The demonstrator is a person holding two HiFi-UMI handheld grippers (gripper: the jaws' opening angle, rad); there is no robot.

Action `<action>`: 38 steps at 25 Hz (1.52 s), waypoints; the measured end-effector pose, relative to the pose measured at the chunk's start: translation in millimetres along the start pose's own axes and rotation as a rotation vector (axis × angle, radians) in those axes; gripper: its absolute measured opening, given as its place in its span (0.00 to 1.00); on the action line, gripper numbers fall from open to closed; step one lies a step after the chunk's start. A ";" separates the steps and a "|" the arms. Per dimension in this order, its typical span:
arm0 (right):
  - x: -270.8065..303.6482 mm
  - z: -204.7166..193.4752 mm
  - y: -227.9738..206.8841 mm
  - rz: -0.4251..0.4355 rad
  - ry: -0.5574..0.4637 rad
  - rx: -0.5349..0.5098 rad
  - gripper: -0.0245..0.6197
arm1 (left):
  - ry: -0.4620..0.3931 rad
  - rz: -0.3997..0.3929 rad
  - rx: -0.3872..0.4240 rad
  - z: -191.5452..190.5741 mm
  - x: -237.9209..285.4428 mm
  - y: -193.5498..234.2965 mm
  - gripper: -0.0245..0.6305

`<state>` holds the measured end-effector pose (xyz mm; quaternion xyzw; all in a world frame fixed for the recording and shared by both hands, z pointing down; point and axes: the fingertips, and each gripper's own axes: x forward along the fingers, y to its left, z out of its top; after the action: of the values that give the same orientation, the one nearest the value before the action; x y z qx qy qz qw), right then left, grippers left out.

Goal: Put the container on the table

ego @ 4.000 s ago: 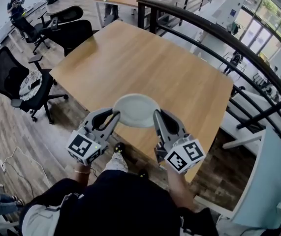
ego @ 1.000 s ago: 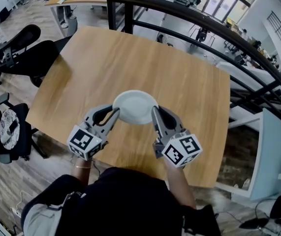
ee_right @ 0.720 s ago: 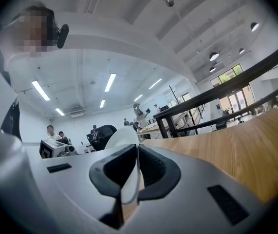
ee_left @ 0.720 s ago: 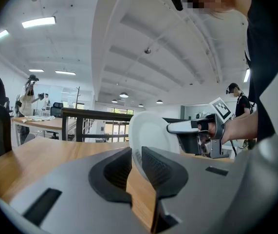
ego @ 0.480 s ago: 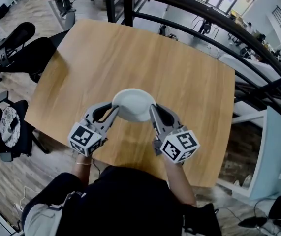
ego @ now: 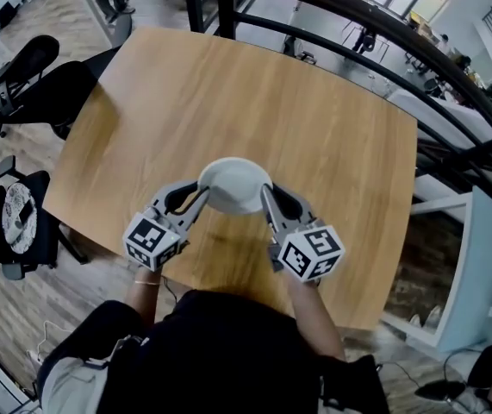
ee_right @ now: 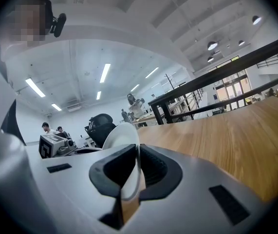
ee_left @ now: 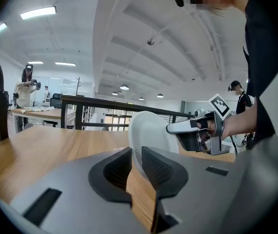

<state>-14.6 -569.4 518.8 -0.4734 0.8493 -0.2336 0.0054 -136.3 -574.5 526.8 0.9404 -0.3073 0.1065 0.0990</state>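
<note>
The left gripper (ee_left: 136, 162) was clamped on the rim of a white, round, shallow container (ego: 234, 185). Its two dark ribbed jaws stood close together, with the thin white edge pinched between them. The right gripper (ee_right: 136, 172) was likewise clamped on the opposite side of the same rim, the white wall passing between its jaws. In the head view, the left gripper (ego: 201, 195) took the container at its left edge and the right gripper (ego: 267, 198) at its right edge. Both pointed away from the person. Each gripper carried a cube with black-and-white square markers at its rear, nearest the person's body.

The container lay between the two grippers, its hollow side facing up, over the near part of a light wooden table (ego: 254, 93) with rounded corners. Whether its base touched the tabletop could not be determined from any view.

The person's dark upper garment (ego: 220, 352) filled the lower part of the head view. To the left of the table stood black office chairs (ego: 21, 67) on a wood-plank floor (ego: 21, 317). Beyond the table's far and right sides ran a black metal railing (ego: 358, 24). In the gripper views, other people stood well apart in the background, under a white ceiling with strip lights.
</note>
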 end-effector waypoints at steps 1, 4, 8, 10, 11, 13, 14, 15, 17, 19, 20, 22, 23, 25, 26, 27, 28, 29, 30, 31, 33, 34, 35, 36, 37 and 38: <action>1.2 -3.0 -8.9 0.002 0.007 0.006 0.08 | 0.006 0.002 -0.003 -4.1 8.2 0.4 0.12; 1.2 -7.7 -19.9 -0.002 0.025 0.022 0.08 | 0.020 0.003 -0.004 -10.6 18.2 -0.6 0.12; 4.8 -14.6 -23.0 -0.009 0.046 0.044 0.08 | 0.041 0.014 -0.024 -18.6 20.2 1.2 0.12; 5.4 -19.1 -23.3 -0.010 0.058 0.051 0.08 | 0.056 0.016 -0.030 -23.3 19.2 0.7 0.12; 5.5 -21.6 -23.4 -0.011 0.065 0.054 0.08 | 0.064 0.016 -0.034 -25.8 18.6 0.2 0.12; 5.2 -26.4 -23.7 -0.015 0.080 0.058 0.08 | 0.078 0.016 -0.047 -31.2 18.2 -0.6 0.12; 4.8 -28.6 -24.0 -0.019 0.088 0.060 0.08 | 0.084 0.016 -0.053 -34.0 18.3 -1.1 0.12; 4.4 -30.8 -24.3 -0.022 0.095 0.063 0.08 | 0.090 0.015 -0.060 -36.6 18.6 -1.6 0.12; 4.0 -35.0 -25.4 -0.028 0.107 0.071 0.08 | 0.100 0.016 -0.075 -41.2 19.1 -2.6 0.12; 4.2 -39.1 -26.3 -0.032 0.116 0.079 0.08 | 0.109 0.018 -0.088 -45.4 18.9 -3.0 0.12; 4.4 -41.1 -26.6 -0.034 0.120 0.082 0.08 | 0.115 0.019 -0.095 -47.8 18.9 -2.9 0.12; 4.5 -45.3 -27.0 -0.036 0.130 0.087 0.08 | 0.126 0.020 -0.107 -52.5 19.3 -2.6 0.12; 4.6 -47.6 -26.7 -0.034 0.136 0.087 0.08 | 0.131 0.022 -0.110 -54.2 19.4 -2.2 0.12; 4.8 -51.8 -25.7 -0.032 0.152 0.083 0.08 | 0.140 0.026 -0.109 -56.3 19.3 -1.4 0.12; 4.8 -53.6 -25.6 -0.033 0.159 0.084 0.08 | 0.146 0.026 -0.107 -57.1 19.2 -1.3 0.12; 4.5 -55.2 -26.1 -0.036 0.164 0.088 0.08 | 0.152 0.025 -0.104 -58.1 19.4 -1.6 0.12; 4.1 -56.7 -27.1 -0.040 0.168 0.092 0.08 | 0.158 0.024 -0.102 -59.2 19.9 -2.1 0.12; 3.8 -58.3 -28.5 -0.044 0.172 0.097 0.08 | 0.163 0.023 -0.101 -60.4 20.6 -2.7 0.12; 3.7 -59.8 -29.8 -0.048 0.176 0.100 0.08 | 0.168 0.022 -0.100 -61.7 21.3 -3.3 0.13; 3.8 -61.3 -31.0 -0.050 0.181 0.104 0.08 | 0.173 0.021 -0.100 -63.1 22.0 -3.7 0.13; 4.6 -64.2 -33.1 -0.052 0.190 0.110 0.08 | 0.184 0.018 -0.103 -66.7 23.0 -4.1 0.13; 5.0 -65.7 -33.9 -0.051 0.197 0.111 0.08 | 0.191 0.015 -0.106 -69.0 23.4 -4.2 0.13; 5.2 -67.4 -34.7 -0.050 0.204 0.110 0.08 | 0.199 0.012 -0.108 -71.3 23.8 -4.3 0.13; 5.3 -69.2 -35.5 -0.048 0.212 0.109 0.08 | 0.206 0.010 -0.111 -73.2 24.3 -4.5 0.13; 5.3 -70.9 -36.4 -0.048 0.219 0.109 0.08 | 0.212 0.008 -0.112 -74.8 24.8 -4.8 0.13; 5.2 -72.5 -37.3 -0.049 0.224 0.111 0.08 | 0.218 0.007 -0.112 -76.3 25.4 -5.4 0.13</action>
<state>-4.2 -561.7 599.4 -0.4638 0.8186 -0.3317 -0.0693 -123.7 -565.2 605.9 0.9151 -0.3036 0.1911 0.1839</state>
